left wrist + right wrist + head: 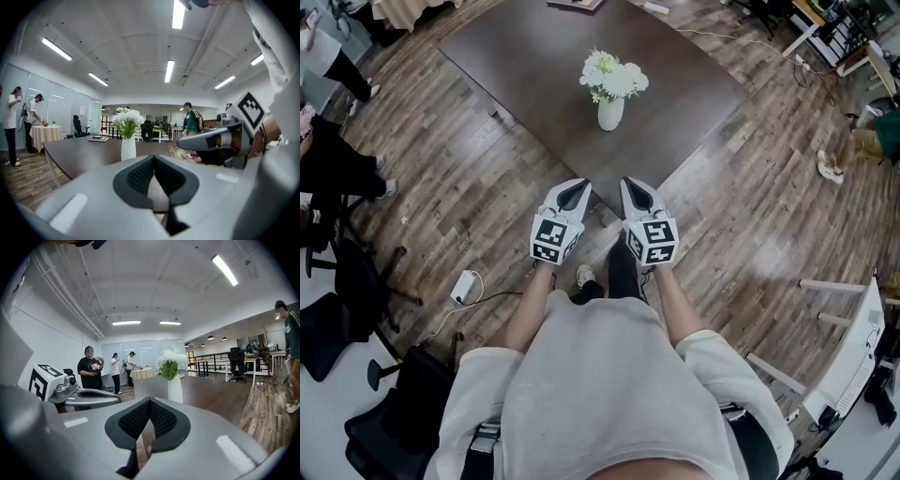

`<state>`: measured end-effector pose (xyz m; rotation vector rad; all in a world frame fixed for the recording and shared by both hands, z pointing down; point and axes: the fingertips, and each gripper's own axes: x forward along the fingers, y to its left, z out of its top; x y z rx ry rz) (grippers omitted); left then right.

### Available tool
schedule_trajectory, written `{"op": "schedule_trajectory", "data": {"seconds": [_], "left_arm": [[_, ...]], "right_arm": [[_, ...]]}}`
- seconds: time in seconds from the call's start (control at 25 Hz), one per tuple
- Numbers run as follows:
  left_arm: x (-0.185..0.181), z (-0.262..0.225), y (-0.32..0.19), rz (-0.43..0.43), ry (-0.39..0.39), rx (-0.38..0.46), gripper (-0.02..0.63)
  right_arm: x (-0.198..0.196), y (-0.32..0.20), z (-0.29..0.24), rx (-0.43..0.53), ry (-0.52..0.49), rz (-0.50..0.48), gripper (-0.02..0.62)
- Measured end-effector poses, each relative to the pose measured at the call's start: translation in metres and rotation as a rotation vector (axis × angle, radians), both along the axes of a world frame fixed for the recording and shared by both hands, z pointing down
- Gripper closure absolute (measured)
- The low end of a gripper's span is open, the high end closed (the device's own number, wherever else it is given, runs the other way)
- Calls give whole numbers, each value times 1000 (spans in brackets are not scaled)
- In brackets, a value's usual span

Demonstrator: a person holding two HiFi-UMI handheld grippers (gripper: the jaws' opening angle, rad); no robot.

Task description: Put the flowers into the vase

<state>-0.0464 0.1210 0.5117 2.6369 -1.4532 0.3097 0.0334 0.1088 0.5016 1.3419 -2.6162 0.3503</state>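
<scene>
White flowers [614, 77] stand in one vase [610, 114] on one table [534, 66].

White flowers [614, 77], green stems [127, 132]; white vase [610, 114], perhaps ribbed; dark brown table [534, 56]; grey-brown wood-grain floor [750, 187].

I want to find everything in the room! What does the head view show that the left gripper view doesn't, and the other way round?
Only the head view: the wearer's shoe and a white power brick. Only the left gripper view: ceiling lights and a person in a green top. Both: white flowers in a white vase on the dark table.
</scene>
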Motion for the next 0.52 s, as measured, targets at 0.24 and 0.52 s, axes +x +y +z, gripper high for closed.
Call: {"op": "schedule_trajectory", "data": {"seconds": [0.24,0.52], "left_arm": [[6,-1,7,7,6,2,595],[12,0,11,14,2,1,595]], "right_arm": [[3,12,1,-1,-4,3,598],[8,16,3,-4,2,5,598]]}}
